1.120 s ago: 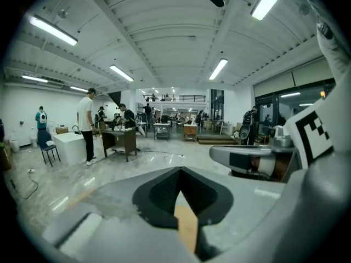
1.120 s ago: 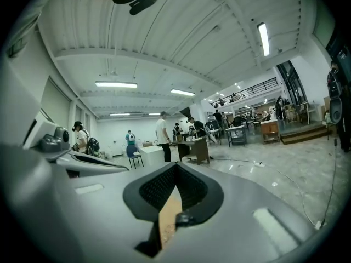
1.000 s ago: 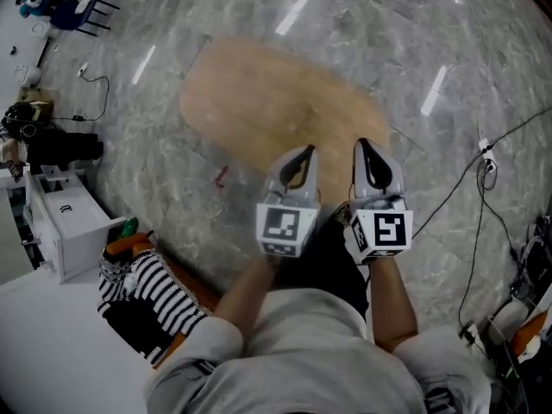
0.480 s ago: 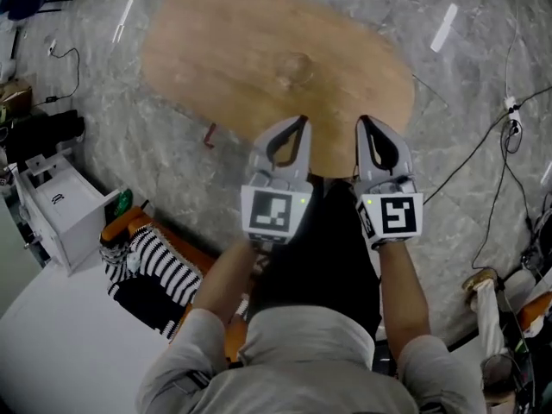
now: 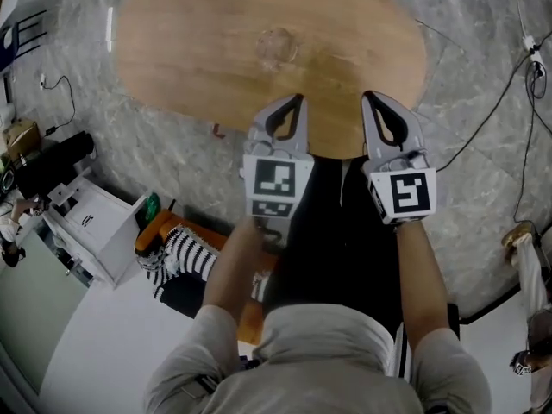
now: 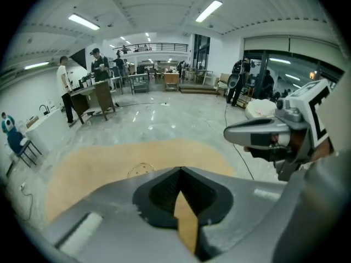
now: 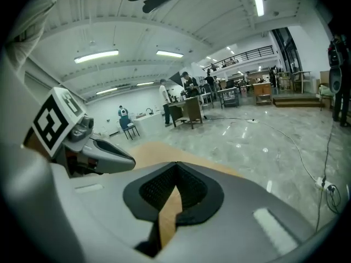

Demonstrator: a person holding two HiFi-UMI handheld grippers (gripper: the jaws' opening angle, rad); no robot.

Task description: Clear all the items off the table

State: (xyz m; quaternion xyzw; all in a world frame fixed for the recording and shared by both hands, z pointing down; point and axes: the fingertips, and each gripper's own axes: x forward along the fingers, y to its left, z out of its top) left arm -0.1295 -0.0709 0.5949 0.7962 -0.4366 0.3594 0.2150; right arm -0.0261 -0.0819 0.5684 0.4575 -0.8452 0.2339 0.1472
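Counter: the oval wood-topped counter (image 5: 198,50) stood on a grey marble floor (image 5: 483,24), directly ahead of the person.
Task item: one faint round disc (image 5: 278,46) lay flat near the counter's middle, well apart from both grippers. No other item was visible on the top.
Gripper, left: the left gripper (image 5: 291,109) had its jaws brought together at the tips with nothing between them. It pointed over the counter's near edge.
Gripper, right: the right gripper (image 5: 377,106) was likewise closed and empty, beside the left one and apart from it.
Handling (judgement): the round disc looked thin, light and possibly clear, so it was probably stiff and slippery. Fragility depended on a material that could not be identified.
Grasp point (judgement): a top-down pinch offered little to hold on a flat disc. The rim was the likely hold, reached by opening the jaws wide across it or by sliding it to the counter's edge first.
Hard to make out: whether the round disc was a loose item or a mark in the wood. The left gripper view showed small dots on it but no thickness.
Hidden: the counter's legs and the grippers' height above the top could not be read.
Cut off: the counter's far edge, at the top of the head view.
Floor items: a striped cloth (image 5: 177,253) and a white cabinet (image 5: 95,227) stood to the person's left.
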